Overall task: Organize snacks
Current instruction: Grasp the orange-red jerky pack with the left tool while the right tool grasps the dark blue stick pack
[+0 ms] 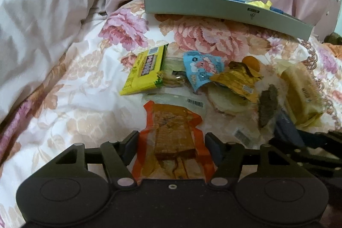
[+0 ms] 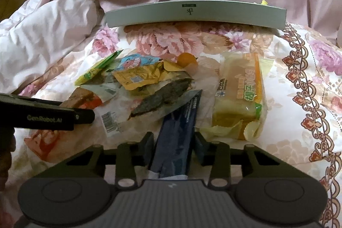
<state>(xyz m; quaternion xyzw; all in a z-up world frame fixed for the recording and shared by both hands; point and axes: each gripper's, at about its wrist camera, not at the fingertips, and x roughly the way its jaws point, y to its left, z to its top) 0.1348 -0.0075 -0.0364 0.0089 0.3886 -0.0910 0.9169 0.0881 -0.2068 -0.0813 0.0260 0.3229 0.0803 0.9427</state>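
A pile of snacks lies on a floral bedspread. My left gripper is shut on an orange-edged clear packet with a brown slab inside; its pads press the packet's two side edges. My right gripper is shut on a long dark blue packet that runs back between its fingers. Behind the pile stands a grey box, and yellow and blue items show over the grey box's rim. The left gripper's finger reaches in from the left of the right wrist view.
Loose in the pile are a yellow-green packet, a light blue packet, a crumpled yellow packet, a small orange fruit, a dark green seaweed snack and a bagged bread loaf. A bunched pink duvet rises at the left and behind.
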